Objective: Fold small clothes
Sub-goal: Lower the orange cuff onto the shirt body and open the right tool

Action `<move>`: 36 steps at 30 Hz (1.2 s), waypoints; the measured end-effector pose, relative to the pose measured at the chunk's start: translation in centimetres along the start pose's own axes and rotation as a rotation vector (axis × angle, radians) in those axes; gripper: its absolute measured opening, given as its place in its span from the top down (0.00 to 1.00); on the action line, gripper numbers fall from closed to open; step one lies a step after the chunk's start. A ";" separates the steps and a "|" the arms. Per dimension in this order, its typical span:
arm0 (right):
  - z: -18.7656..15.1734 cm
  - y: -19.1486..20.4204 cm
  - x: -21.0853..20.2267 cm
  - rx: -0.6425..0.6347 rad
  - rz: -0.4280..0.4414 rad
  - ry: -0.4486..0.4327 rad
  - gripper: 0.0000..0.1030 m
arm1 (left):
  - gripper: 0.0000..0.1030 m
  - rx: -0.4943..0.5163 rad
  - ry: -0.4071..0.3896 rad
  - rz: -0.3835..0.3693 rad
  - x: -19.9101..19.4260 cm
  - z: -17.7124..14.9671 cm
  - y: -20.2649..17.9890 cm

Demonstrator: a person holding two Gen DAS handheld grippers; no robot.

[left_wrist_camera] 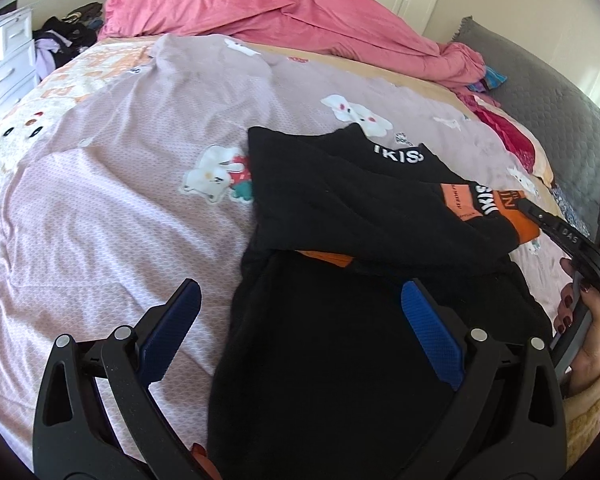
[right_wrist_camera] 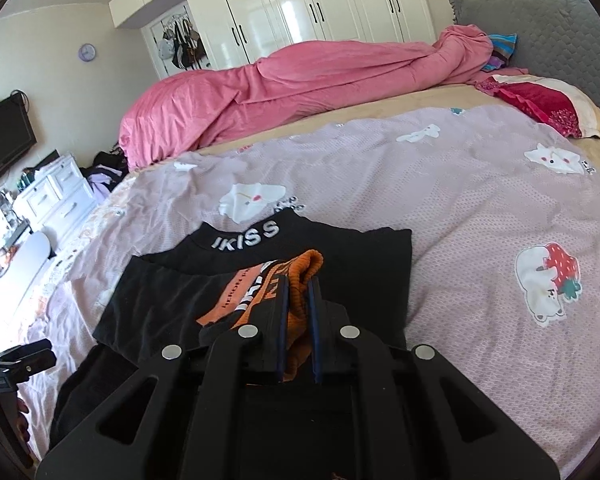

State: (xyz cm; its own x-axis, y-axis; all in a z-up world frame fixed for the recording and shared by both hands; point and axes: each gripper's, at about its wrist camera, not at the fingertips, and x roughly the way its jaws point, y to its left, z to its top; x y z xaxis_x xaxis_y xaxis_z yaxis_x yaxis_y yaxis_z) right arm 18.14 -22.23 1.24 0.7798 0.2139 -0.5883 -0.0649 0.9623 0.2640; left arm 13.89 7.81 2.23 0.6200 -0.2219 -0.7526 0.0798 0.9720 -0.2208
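We judge the fold half done: the black top [right_wrist_camera: 308, 256] lies on the bed [right_wrist_camera: 460, 208], one sleeve across, its orange cuff [right_wrist_camera: 300, 280] pinched by our right hand-held gripper [right_wrist_camera: 298, 312], left hand-held gripper [left_wrist_camera: 300, 320] spread wide above.

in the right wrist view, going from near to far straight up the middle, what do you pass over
right hand-held gripper shut on the orange cuff → black garment with its IKISS collar → lilac cartoon bedsheet → pink duvet → white wardrobe.
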 end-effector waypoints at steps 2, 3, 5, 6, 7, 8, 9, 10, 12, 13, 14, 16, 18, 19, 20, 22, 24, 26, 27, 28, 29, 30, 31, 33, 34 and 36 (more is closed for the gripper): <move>-0.3 -0.2 0.4 0.006 -0.029 0.022 0.91 | 0.09 0.017 0.005 0.000 0.2 0.2 -0.5; -0.5 -0.4 0.5 0.014 -0.063 0.030 0.91 | 0.09 0.022 0.005 0.000 0.3 0.2 -0.8; -0.7 -1.1 0.7 0.038 -0.100 0.041 0.83 | 0.09 0.037 0.003 0.001 0.4 0.5 -1.3; -0.8 -1.4 0.7 0.053 -0.097 0.044 0.81 | 0.09 0.045 0.000 0.002 0.4 0.6 -1.5; -0.9 -1.7 0.7 0.068 -0.094 0.048 0.80 | 0.09 0.049 -0.004 0.000 0.4 0.7 -1.6; -1.1 -1.8 0.7 0.072 -0.091 0.056 0.79 | 0.09 0.054 -0.014 -0.008 0.5 0.9 -1.8; -1.1 -1.7 0.8 0.067 -0.087 0.061 0.79 | 0.09 0.056 -0.021 -0.017 0.6 1.2 -1.9; -1.3 -1.4 0.7 0.055 -0.079 0.064 0.79 | 0.09 0.057 -0.021 -0.018 0.8 1.4 -2.0; -1.5 -0.6 0.9 0.029 -0.053 0.077 0.78 | 0.09 0.074 -0.024 -0.005 1.3 2.1 -2.4; -1.5 -0.1 0.9 0.017 -0.037 0.080 0.78 | 0.09 0.084 -0.024 0.008 1.7 2.4 -2.6; -1.6 0.6 1.0 -0.005 -0.014 0.088 0.77 | 0.09 0.093 -0.020 0.013 2.3 2.7 -2.9; -2.0 2.3 1.4 -0.063 0.006 0.108 0.72 | 0.09 0.098 -0.002 0.002 3.5 3.4 -3.2; -2.3 3.5 1.7 -0.105 0.022 0.121 0.72 | 0.09 0.100 0.014 -0.004 4.5 3.7 -3.5; -2.5 4.1 1.9 -0.122 0.031 0.129 0.72 | 0.10 0.103 0.024 -0.012 5.2 3.9 -3.8; -2.6 4.5 2.0 -0.132 0.035 0.134 0.72 | 0.12 0.109 0.029 -0.017 5.7 4.0 -3.9; -2.9 5.0 2.3 -0.144 0.047 0.148 0.72 | 0.15 0.121 0.050 -0.020 6.9 4.1 -4.2; -3.1 5.4 2.5 -0.160 0.051 0.158 0.72 | 0.20 0.118 0.086 -0.016 8.2 3.9 -4.1; -3.2 5.5 2.6 -0.170 0.047 0.162 0.72 | 0.20 0.134 0.122 -0.013 9.1 3.3 -4.0; -3.2 5.5 2.6 -0.169 0.048 0.163 0.72 | 0.20 0.151 0.141 -0.011 9.6 3.1 -4.1; -3.2 5.5 2.7 -0.165 0.053 0.166 0.72 | 0.20 0.179 0.153 -0.003 10.0 2.6 -4.2; -3.2 5.5 2.7 -0.162 0.054 0.167 0.71 | 0.20 0.193 0.154 0.001 10.0 2.4 -4.2; -3.2 5.5 2.8 -0.160 0.055 0.170 0.71 | 0.20 0.204 0.155 0.001 10.1 2.2 -4.2; -3.2 5.6 2.9 -0.159 0.059 0.172 0.71 | 0.20 0.203 0.155 -0.002 10.1 2.1 -4.1; -3.4 5.7 3.2 -0.169 0.052 0.184 0.71 | 0.20 0.187 0.153 -0.014 10.1 2.2 -3.7; -3.5 5.7 3.4 -0.174 0.043 0.192 0.71 | 0.20 0.181 0.153 -0.017 10.0 2.2 -3.7; -4.0 5.4 4.2 -0.183 0.002 0.228 0.71 | 0.20 0.171 0.153 -0.024 9.9 2.2 -3.4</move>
State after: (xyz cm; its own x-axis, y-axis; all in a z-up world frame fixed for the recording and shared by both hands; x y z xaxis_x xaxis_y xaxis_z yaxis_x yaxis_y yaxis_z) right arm 18.58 -15.51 -2.83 0.6209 0.2278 -0.7500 -0.1934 0.9718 0.1351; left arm 21.52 2.43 -3.11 0.4920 -0.2415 -0.8364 0.2324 0.9623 -0.1412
